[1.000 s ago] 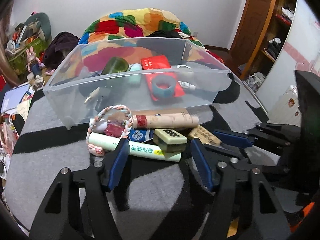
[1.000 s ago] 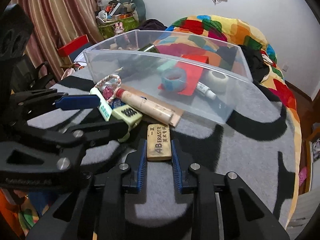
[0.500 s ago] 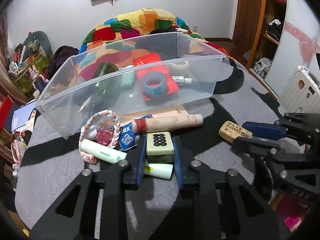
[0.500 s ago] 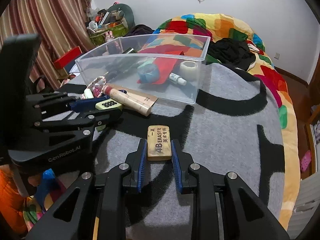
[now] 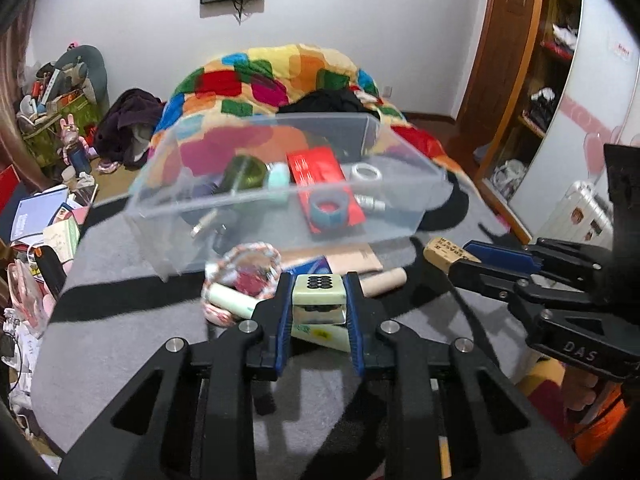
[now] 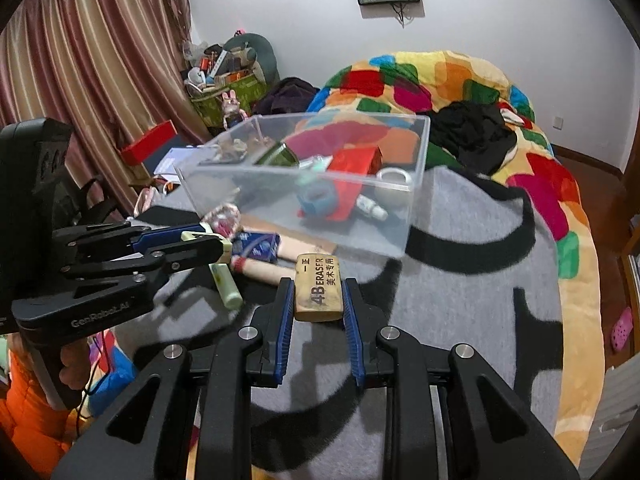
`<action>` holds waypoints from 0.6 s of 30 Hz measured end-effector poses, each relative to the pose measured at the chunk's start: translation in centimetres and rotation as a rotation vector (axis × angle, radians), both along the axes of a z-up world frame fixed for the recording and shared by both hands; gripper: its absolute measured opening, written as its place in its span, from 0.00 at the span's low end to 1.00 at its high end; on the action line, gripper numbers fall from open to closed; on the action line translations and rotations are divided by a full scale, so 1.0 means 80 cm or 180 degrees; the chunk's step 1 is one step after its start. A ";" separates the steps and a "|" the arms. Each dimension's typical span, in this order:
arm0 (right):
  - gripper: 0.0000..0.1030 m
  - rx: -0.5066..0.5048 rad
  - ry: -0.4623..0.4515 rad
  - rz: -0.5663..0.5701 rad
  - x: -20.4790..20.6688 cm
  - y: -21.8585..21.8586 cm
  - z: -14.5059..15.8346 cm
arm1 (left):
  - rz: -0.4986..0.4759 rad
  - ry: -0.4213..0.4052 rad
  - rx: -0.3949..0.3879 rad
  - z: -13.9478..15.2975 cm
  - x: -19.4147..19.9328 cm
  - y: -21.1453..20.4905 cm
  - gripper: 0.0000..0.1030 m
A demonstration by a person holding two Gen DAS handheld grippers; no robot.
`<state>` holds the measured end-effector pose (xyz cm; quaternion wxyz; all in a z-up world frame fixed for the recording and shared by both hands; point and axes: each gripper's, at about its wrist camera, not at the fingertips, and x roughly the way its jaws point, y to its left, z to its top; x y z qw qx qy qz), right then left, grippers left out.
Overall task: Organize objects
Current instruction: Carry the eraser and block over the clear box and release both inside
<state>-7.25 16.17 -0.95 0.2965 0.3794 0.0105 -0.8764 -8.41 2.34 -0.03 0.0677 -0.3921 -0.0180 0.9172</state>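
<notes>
On the grey-and-black blanket (image 6: 460, 300) covering the bed, items as follows.

1. Left hand-held gripper (image 5: 318, 306): jaws narrow, having just been closing, blue pads now pressed on both sides of a pale green mahjong tile (image 5: 318, 294) with a dotted face. Tile sits at 12 o'clock from the gripper, raised over the pile.
2. Right hand-held gripper (image 6: 318, 304): jaws narrow, clamped on a tan 4B eraser (image 6: 318, 288), printed side up, at 12 o'clock from the gripper.
3. Clear plastic bin (image 6: 416, 168): at 12 o'clock beyond both grippers. Contents: red packet (image 5: 320, 172), blue tape roll (image 5: 330, 208), white tape roll (image 5: 366, 172), dark green jar (image 5: 244, 172), small white tube (image 5: 370, 202).
4. Loose pile just in front of the bin, at 11 o'clock in the right wrist view: pale green tube (image 6: 226, 284), tan cylinder with red band (image 6: 260, 268), blue packet (image 6: 258, 246), braided pink-and-white ring (image 5: 240, 268), brown flat card (image 5: 352, 260).
5. Colourful patchwork quilt (image 6: 440, 76): behind the bin, at 1 o'clock.
</notes>
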 end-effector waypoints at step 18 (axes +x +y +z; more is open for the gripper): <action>0.21 -0.0148 0.0137 -0.0199 -0.068 -0.034 0.043 | 0.0319 0.0358 0.0190 0.056 -0.044 -0.048 0.23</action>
